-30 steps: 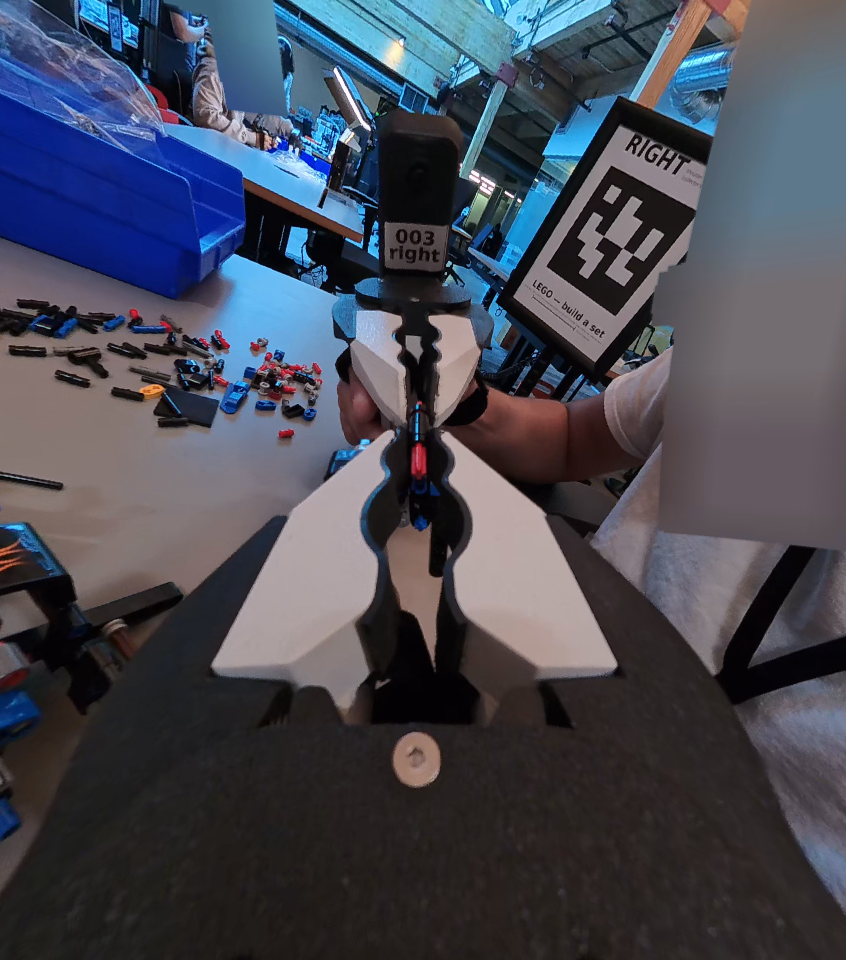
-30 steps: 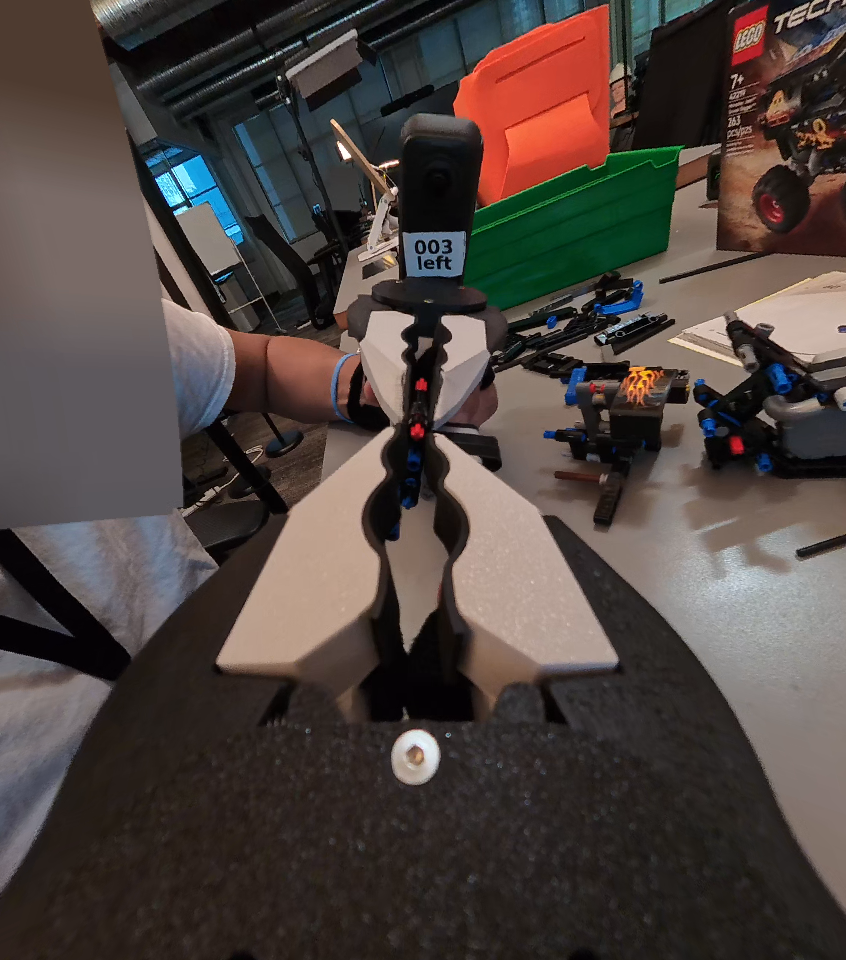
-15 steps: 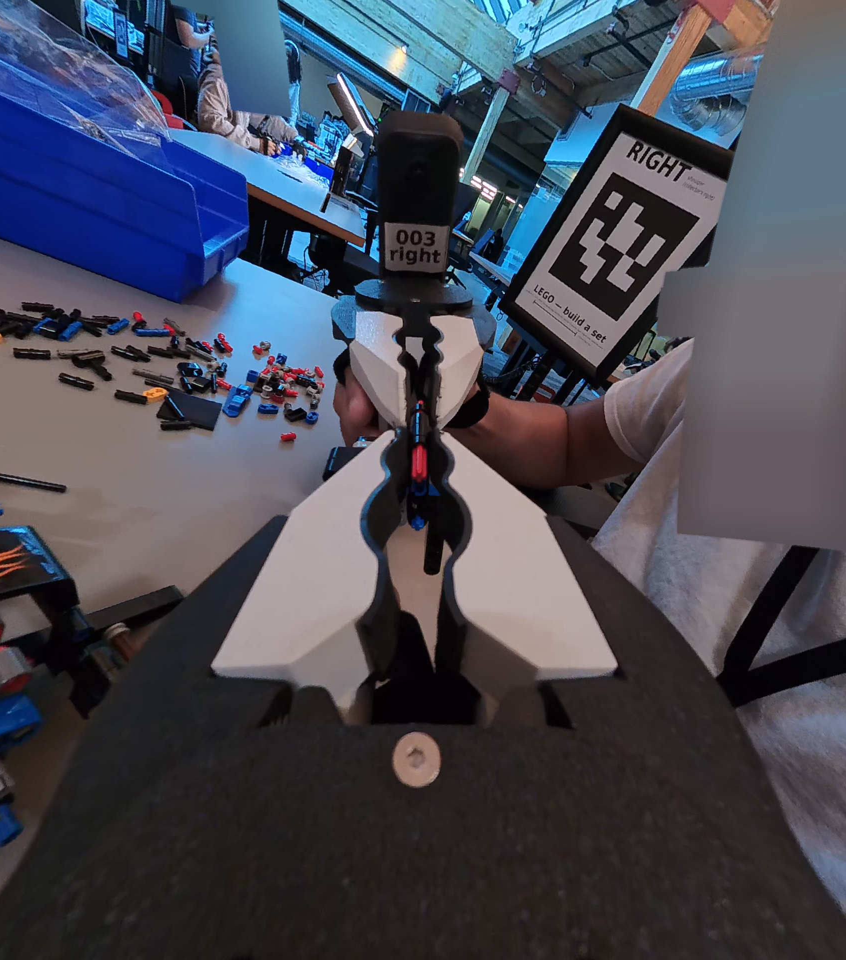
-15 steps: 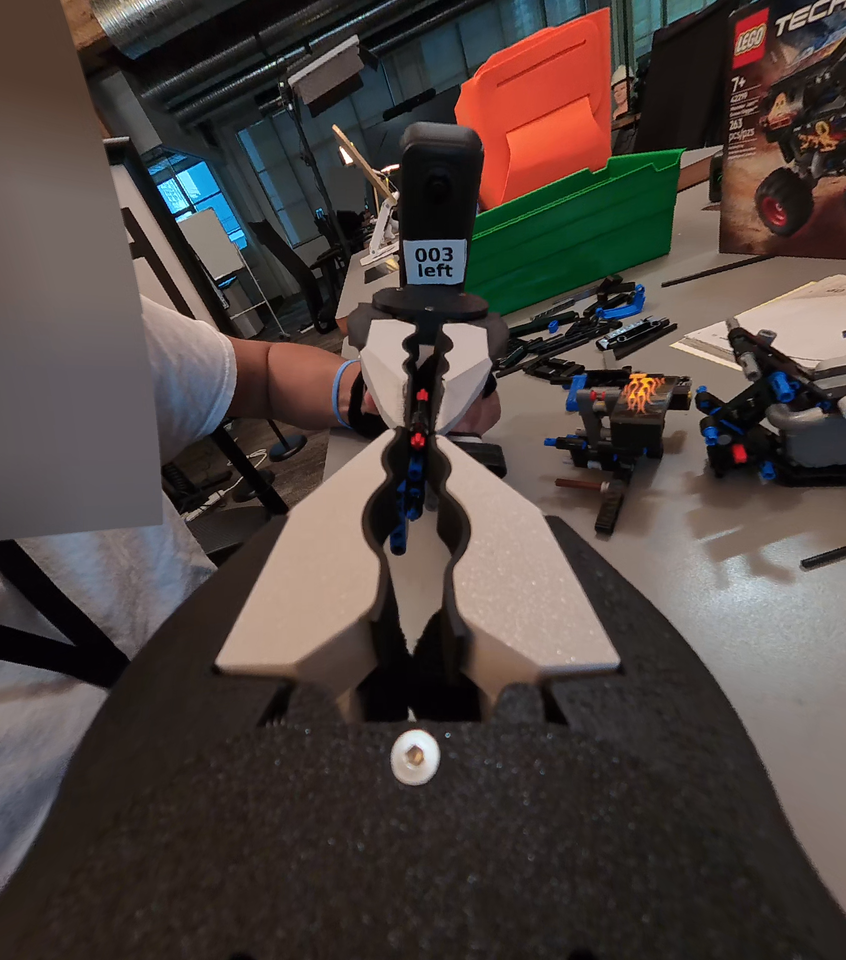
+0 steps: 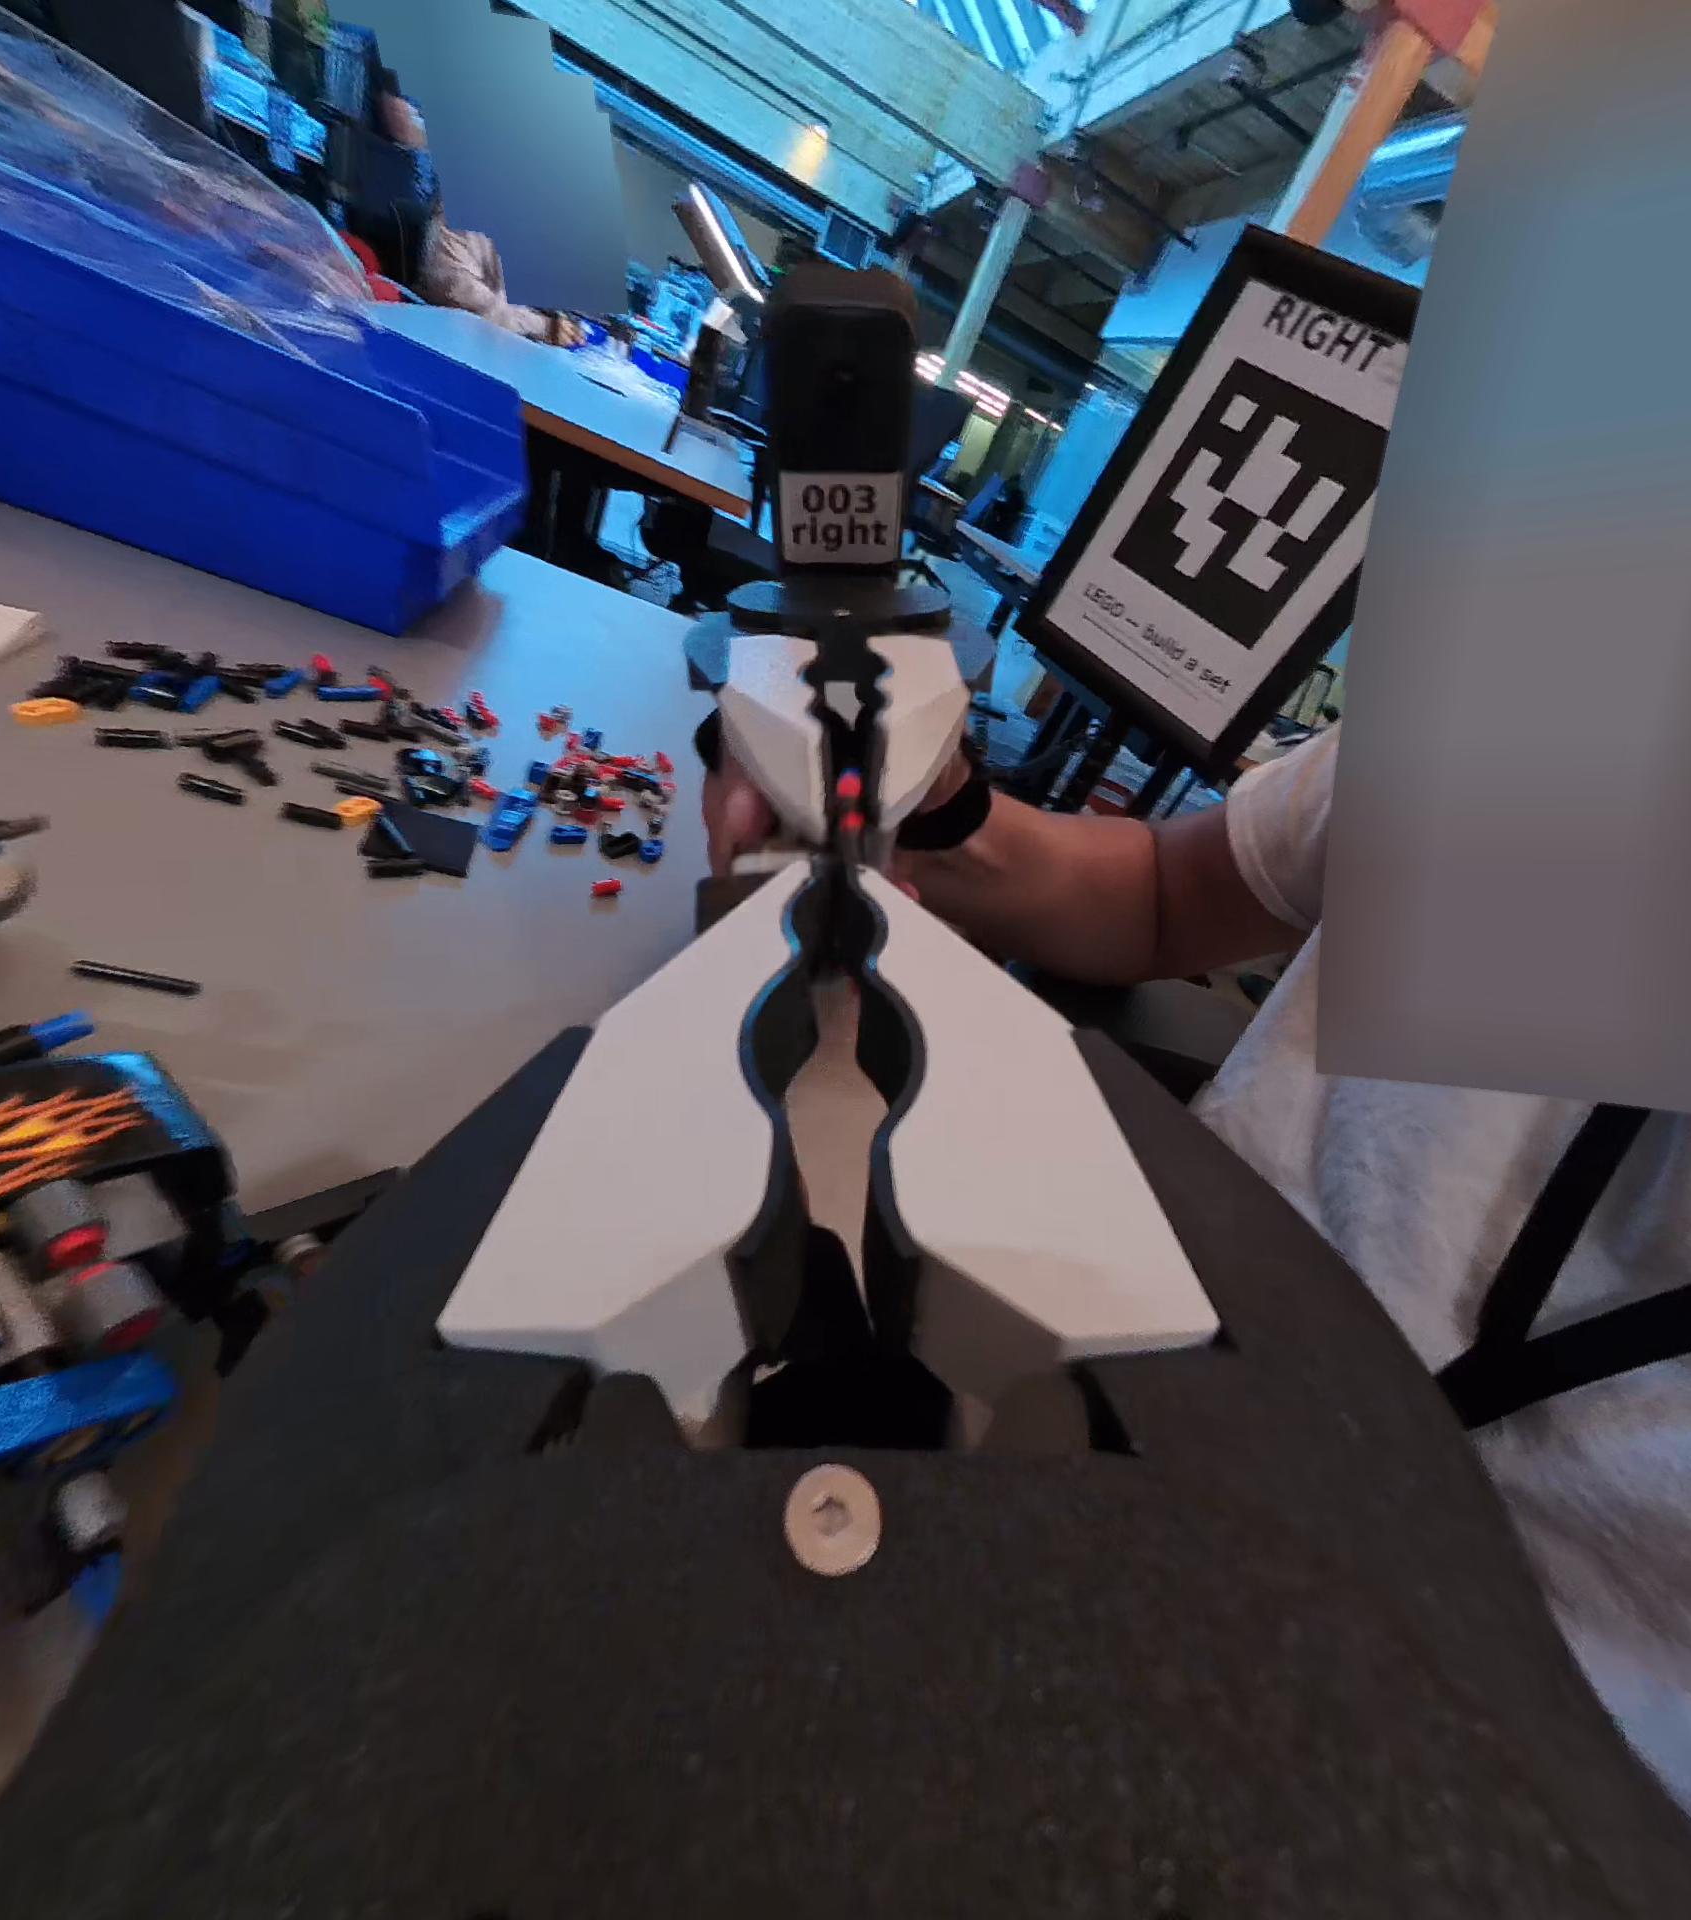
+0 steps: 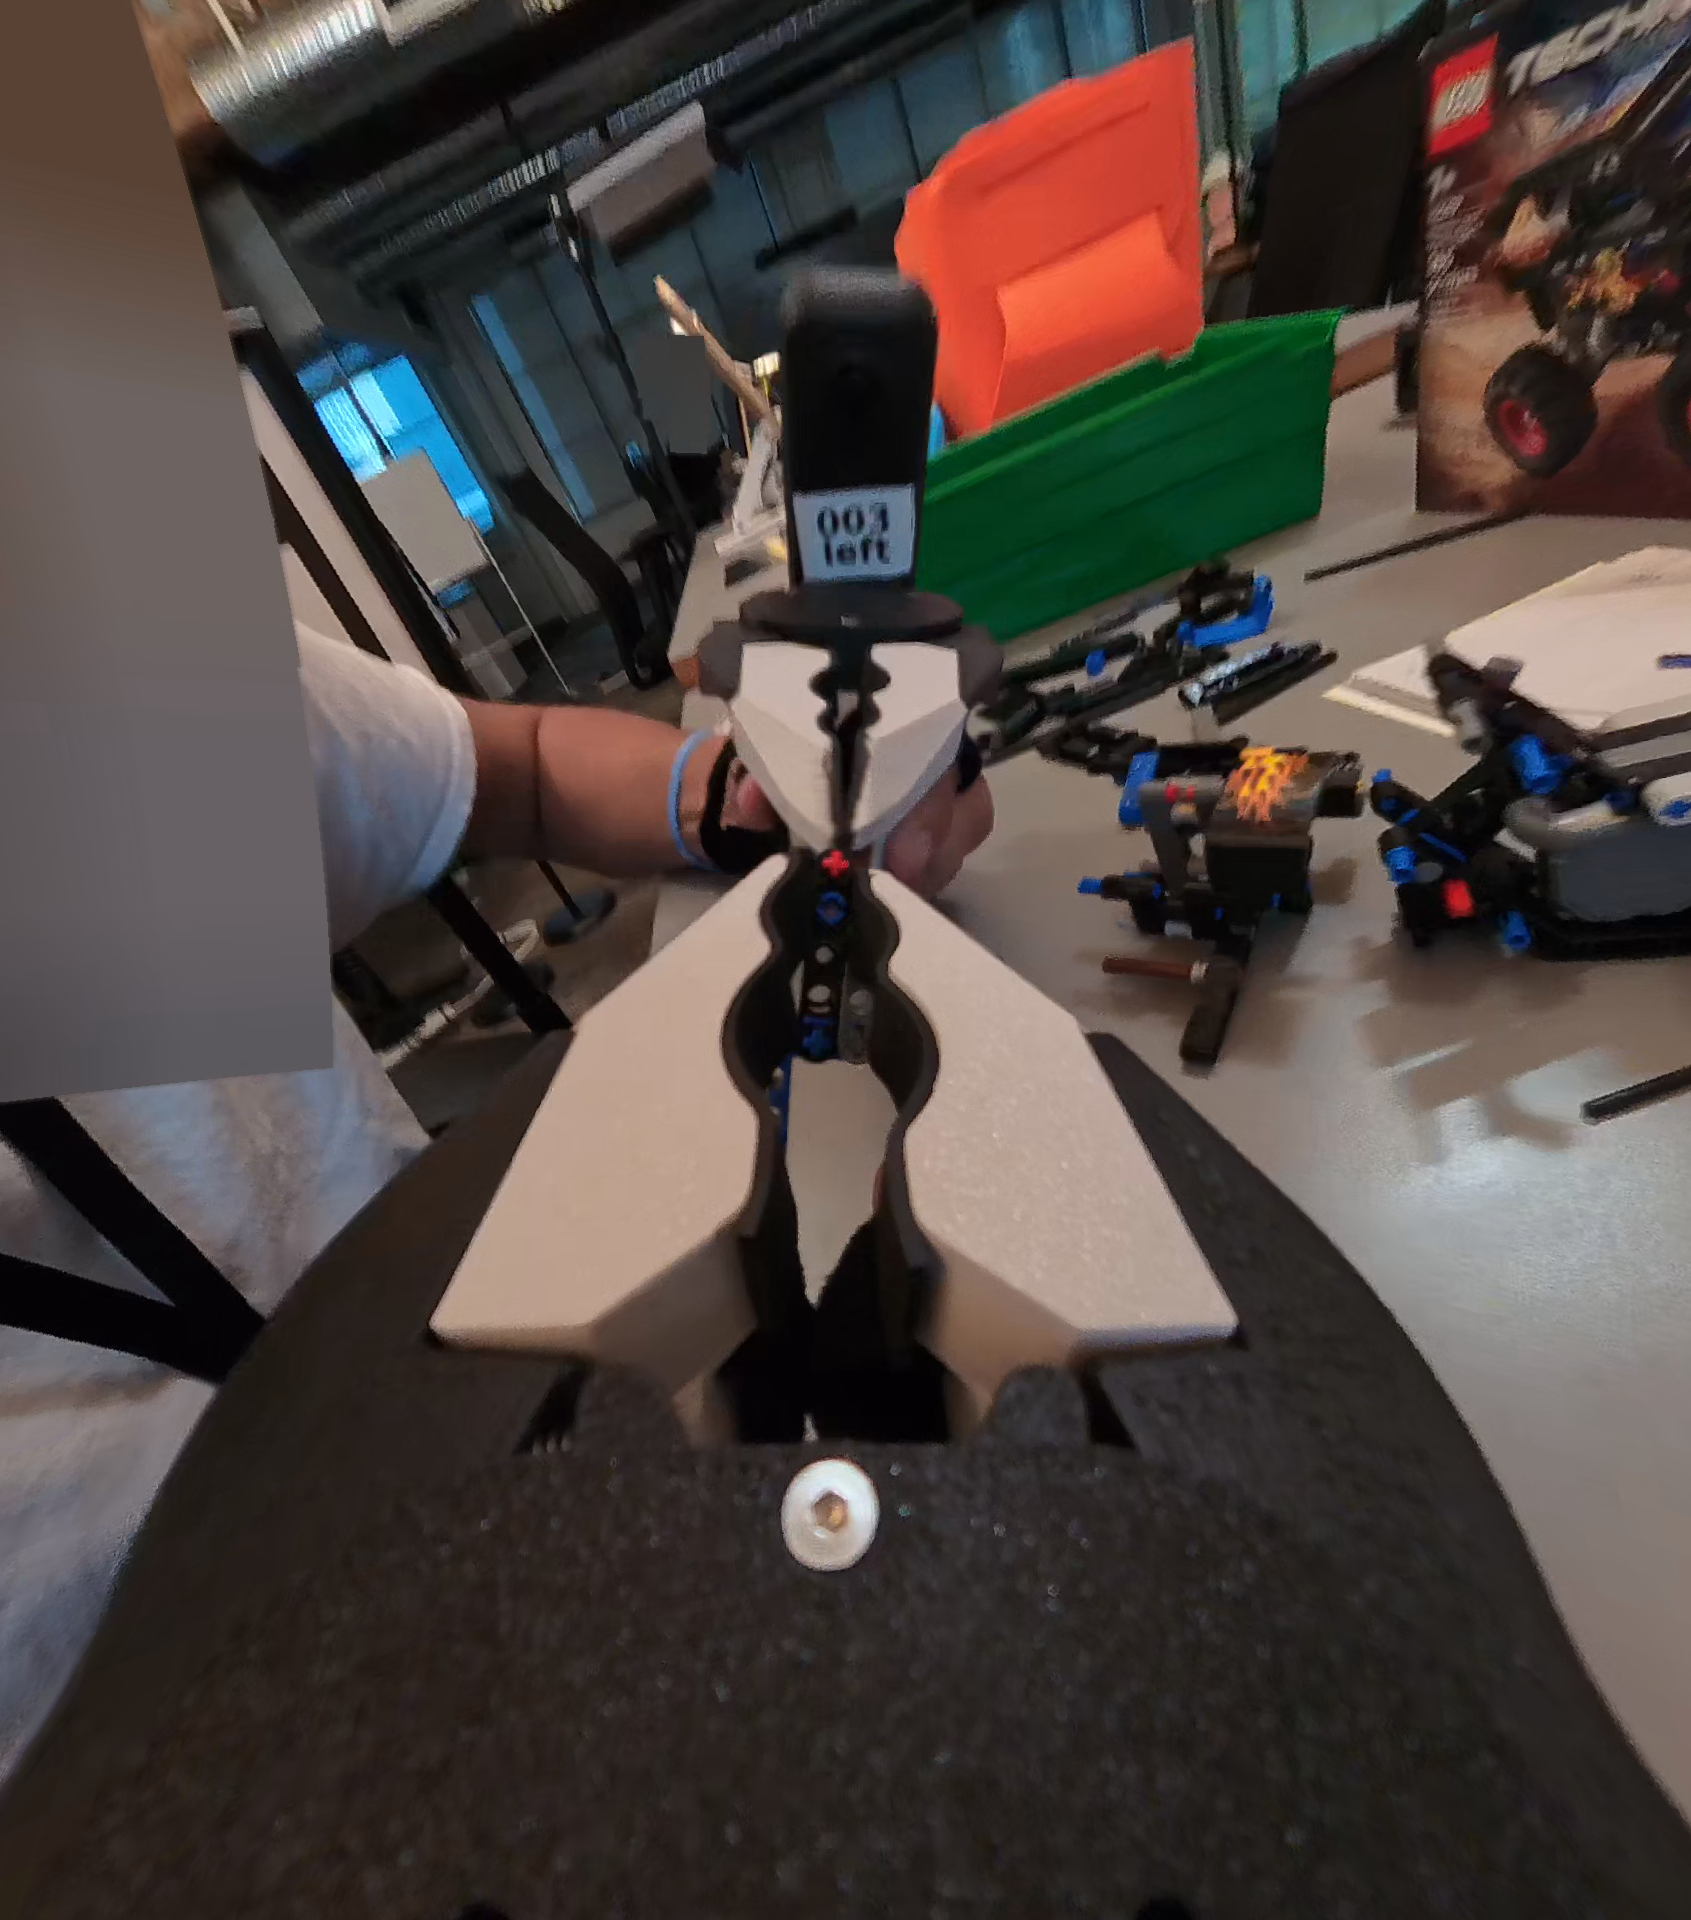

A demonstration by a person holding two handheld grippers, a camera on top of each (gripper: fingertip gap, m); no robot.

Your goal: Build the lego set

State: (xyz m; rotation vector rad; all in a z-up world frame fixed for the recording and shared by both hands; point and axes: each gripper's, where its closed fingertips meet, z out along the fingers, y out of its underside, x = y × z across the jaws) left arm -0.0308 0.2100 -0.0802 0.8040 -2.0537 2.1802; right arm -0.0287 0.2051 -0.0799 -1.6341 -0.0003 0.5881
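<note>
A grey table point(image 6: 1443, 1299) in an open workshop is seen from both wrist views, with the two claws held tip to tip above its near edge.

The right claw point(image 6: 833, 868) is clamped together on a thin black beam point(image 6: 825, 987) studded with blue and red pins. The beam is held upright between the fingers point(image 6: 1007, 1122), running from the tips back into the scalloped gap. In the left wrist view the same claw point(image 5: 843, 821) is seen head-on, with red and blue pins showing in its slit.

The left claw point(image 5: 836, 883) is closed at its tips, and a dark end of the beam point(image 5: 836, 935) is seen just inside them; whether it is gripped there cannot be told. From the right wrist view this claw point(image 6: 846, 821) is seen facing back, a hand point(image 6: 924, 831) wrapped behind it.

Right of the right claw, on the table, a small flame-printed assembly point(image 6: 1225, 831) is set, and beyond it a larger grey chassis point(image 6: 1599, 821). A loose black axle point(image 6: 1644, 1091) lies nearer. Farther back, a green bin point(image 6: 1132, 488) and the set's box point(image 6: 1610, 260) are placed.

Left of the left claw, the flame-printed assembly point(image 5: 10, 1226) is seen close and blurred. Ahead of it, loose parts point(image 5: 425, 758) are scattered, with a blue bin point(image 5: 197, 395) behind them. A framed sign point(image 5: 1236, 488) stands to the right.
</note>
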